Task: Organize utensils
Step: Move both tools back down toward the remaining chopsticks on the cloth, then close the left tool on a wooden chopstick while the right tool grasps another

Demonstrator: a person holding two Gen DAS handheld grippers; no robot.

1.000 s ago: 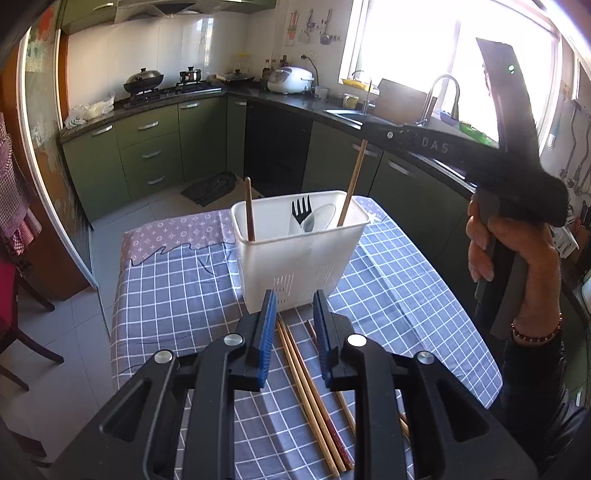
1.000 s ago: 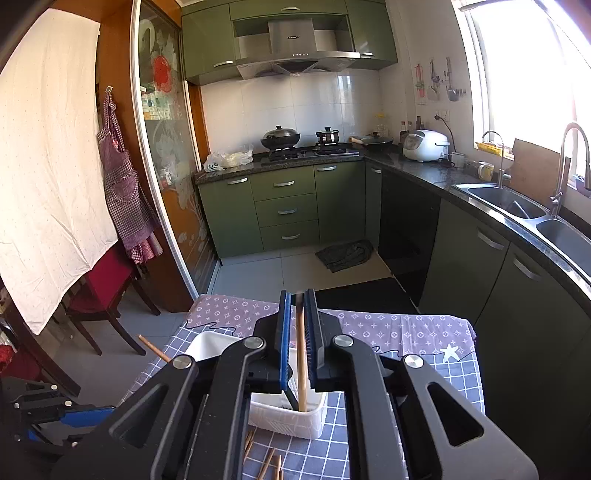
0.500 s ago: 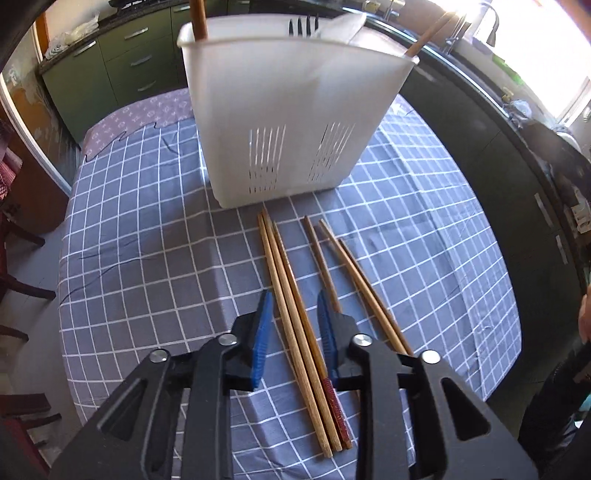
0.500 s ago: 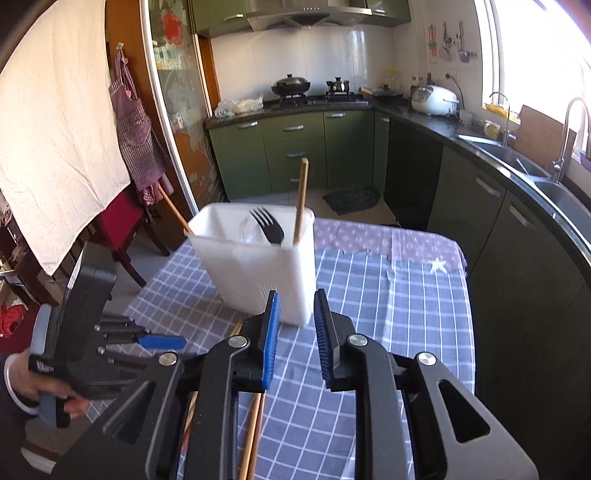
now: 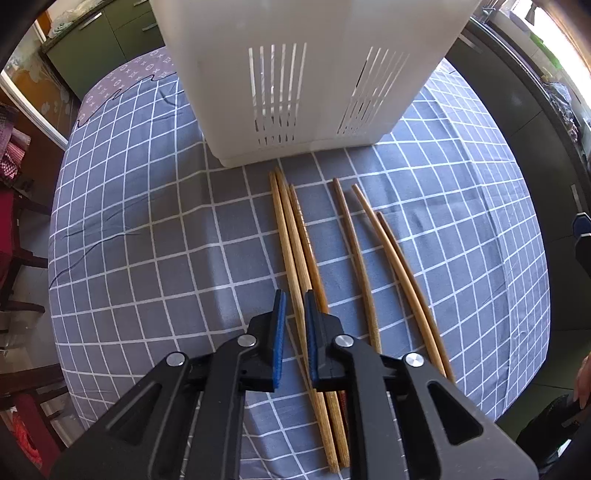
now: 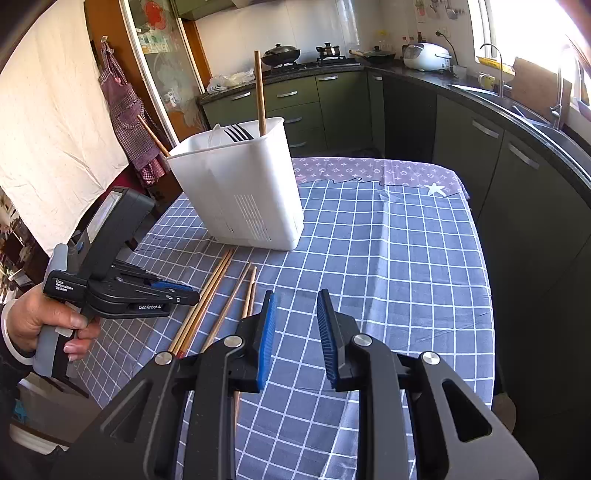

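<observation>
The left gripper (image 5: 294, 314) is clamping one long pale wooden chopstick (image 5: 291, 243) (five more lying alongside) before the white slotted plastic utensil holder (image 5: 306, 74); the right gripper (image 6: 295, 314) is hovering apart, empty.

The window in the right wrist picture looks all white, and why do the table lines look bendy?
Right wrist view: sunlight blows the window out to white, so nothing outside shows. Left wrist view: the fisheye lens bows the checked tablecloth grid outward and bends the chopsticks; a dim patch darkens the cloth ahead of the left gripper.
</observation>
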